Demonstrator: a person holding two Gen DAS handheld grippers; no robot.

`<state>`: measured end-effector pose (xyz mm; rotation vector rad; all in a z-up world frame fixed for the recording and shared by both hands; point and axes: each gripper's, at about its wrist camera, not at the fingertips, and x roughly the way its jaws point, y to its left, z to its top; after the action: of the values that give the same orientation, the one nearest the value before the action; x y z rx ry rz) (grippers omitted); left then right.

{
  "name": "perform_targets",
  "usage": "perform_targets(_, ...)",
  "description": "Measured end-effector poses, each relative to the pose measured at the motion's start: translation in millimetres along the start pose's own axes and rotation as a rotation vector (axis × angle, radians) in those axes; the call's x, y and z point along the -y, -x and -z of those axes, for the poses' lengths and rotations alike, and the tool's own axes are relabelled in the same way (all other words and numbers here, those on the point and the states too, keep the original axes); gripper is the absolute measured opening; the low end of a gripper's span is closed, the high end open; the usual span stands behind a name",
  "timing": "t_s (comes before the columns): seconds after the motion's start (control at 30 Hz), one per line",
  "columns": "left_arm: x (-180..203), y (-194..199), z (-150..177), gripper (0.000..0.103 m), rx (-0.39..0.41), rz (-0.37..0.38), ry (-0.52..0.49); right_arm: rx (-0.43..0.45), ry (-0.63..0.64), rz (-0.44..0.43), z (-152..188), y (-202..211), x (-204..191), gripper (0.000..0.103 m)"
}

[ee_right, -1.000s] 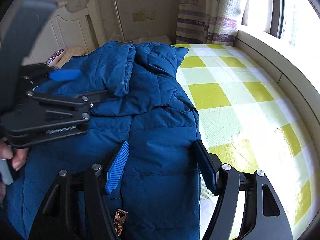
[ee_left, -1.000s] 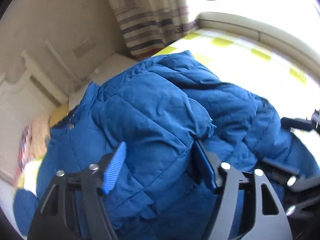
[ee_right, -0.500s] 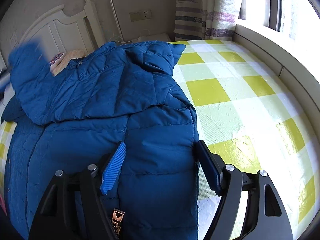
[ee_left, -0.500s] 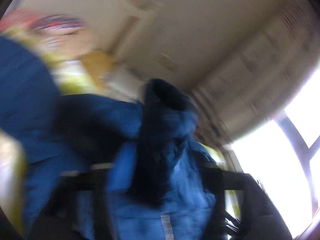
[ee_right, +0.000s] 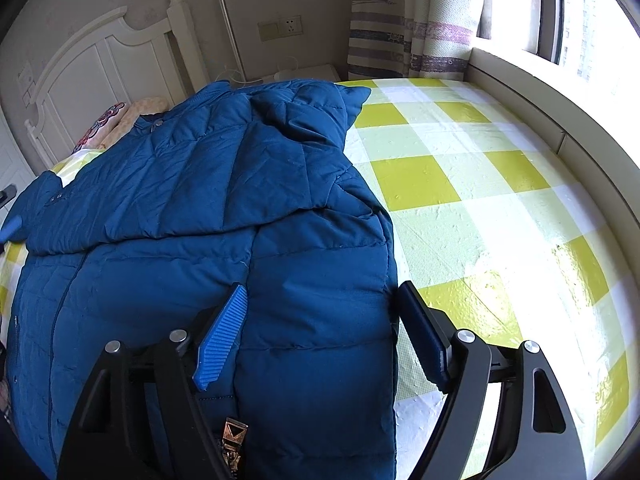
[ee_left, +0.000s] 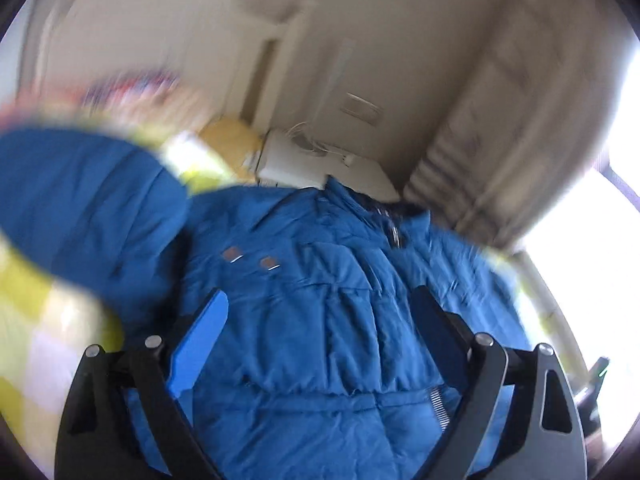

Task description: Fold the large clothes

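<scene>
A large blue puffer jacket (ee_right: 200, 184) lies on the bed, one sleeve (ee_right: 132, 216) folded across its chest toward the left. My right gripper (ee_right: 322, 286) points down at the jacket's lower right edge. Its jaws are opening, with the padded hem between them and the pads off the fabric. In the blurred left wrist view the jacket (ee_left: 280, 360) spreads out below my left gripper (ee_left: 318, 292). Those jaws stand wide and are closing slightly, gripping nothing. The jacket's zip collar (ee_left: 394, 232) is at the far end, and a blue sleeve (ee_left: 80, 208) lies at the left.
The bed sheet (ee_right: 460, 184) is yellow, green and white check, bare to the right of the jacket. A white headboard (ee_right: 100, 64) and pillows (ee_right: 116, 120) are at the far left. A striped curtain (ee_right: 400, 20), window ledge (ee_right: 540, 100) and white nightstand (ee_right: 304, 72) border the bed.
My left gripper let go of the jacket fold, swung away and rolled. The sleeve now lies flat across the jacket. My right gripper kept its place and its jaws widened a little.
</scene>
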<state>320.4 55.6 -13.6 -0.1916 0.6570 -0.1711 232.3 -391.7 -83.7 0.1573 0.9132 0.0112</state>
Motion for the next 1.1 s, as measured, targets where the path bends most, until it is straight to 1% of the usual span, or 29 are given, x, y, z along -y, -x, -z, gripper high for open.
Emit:
perform_targets(0.03,12,-6,2,0.091,-0.014,-0.037,-0.068,0.000,-0.001,-0.001,0,0,0,0.075)
perform_targets(0.07,28,-20,7,0.091,-0.061,-0.091,-0.164,0.001,-0.002,-0.002,0,0,0,0.075)
perform_targets(0.1,35,-34,13,0.091,-0.104,-0.110,-0.213,0.001,-0.003,-0.003,0,0,0,0.075)
perform_targets(0.13,36,-49,20,0.091,-0.151,-0.103,-0.224,0.001,-0.003,-0.003,0,0,0,0.075)
perform_targets(0.2,27,-71,32,0.094,-0.228,-0.101,-0.202,0.002,-0.003,-0.003,0,1,0,0.075)
perform_targets(0.27,24,-72,34,0.101,-0.226,-0.081,-0.203,0.008,-0.001,-0.001,1,2,0,0.075)
perform_targets(0.3,23,-73,34,0.101,-0.227,-0.078,-0.206,0.014,0.001,0.003,1,4,0,0.074)
perform_targets(0.37,24,-75,37,0.101,-0.232,-0.096,-0.223,0.029,0.008,0.011,0,9,-1,0.073)
perform_targets(0.43,26,-76,38,0.101,-0.232,-0.110,-0.236,0.039,0.041,0.016,-4,13,-7,0.070)
perform_targets(0.53,31,-70,40,0.101,-0.214,-0.119,-0.241,0.070,0.104,0.036,-23,19,-21,0.068)
perform_targets(0.57,31,-67,40,0.101,-0.196,-0.116,-0.241,0.084,0.133,0.044,-34,19,-30,0.067)
perform_targets(0.63,29,-57,39,0.101,-0.171,-0.090,-0.228,0.111,0.172,0.045,-50,15,-44,0.067)
perform_targets(0.7,25,-52,36,0.101,-0.155,-0.061,-0.200,0.124,0.199,0.019,-70,4,-59,0.065)
perform_targets(0.73,20,-51,35,0.101,-0.147,-0.041,-0.175,0.116,0.193,-0.005,-80,-5,-65,0.063)
perform_targets(0.8,12,-49,32,0.100,-0.134,-0.014,-0.126,0.075,0.163,-0.059,-98,-29,-74,0.061)
perform_targets(0.87,3,-44,31,0.101,-0.110,0.011,-0.082,0.033,0.164,-0.082,-109,-53,-83,0.059)
perform_targets(0.9,0,-41,30,0.101,-0.096,0.017,-0.067,0.020,0.187,-0.065,-112,-66,-88,0.059)
perform_targets(0.93,-1,-39,30,0.101,-0.087,0.020,-0.059,0.021,0.208,-0.007,-114,-77,-90,0.059)
perform_targets(0.97,-4,-36,29,0.101,-0.074,0.025,-0.046,0.006,0.190,0.043,-116,-87,-85,0.058)
perform_targets(1.0,-5,-36,29,0.101,-0.073,0.028,-0.040,-0.019,0.126,0.019,-118,-93,-74,0.056)
perform_targets(1.03,-5,-37,29,0.101,-0.079,0.030,-0.037,-0.016,0.039,-0.004,-122,-92,-61,0.051)
perform_targets(1.07,-6,-38,29,0.101,-0.085,0.031,-0.038,-0.018,-0.009,0.003,-124,-89,-52,0.048)
perform_targets(1.1,-5,-39,29,0.101,-0.091,0.027,-0.041,-0.024,-0.021,0.000,-125,-86,-49,0.048)
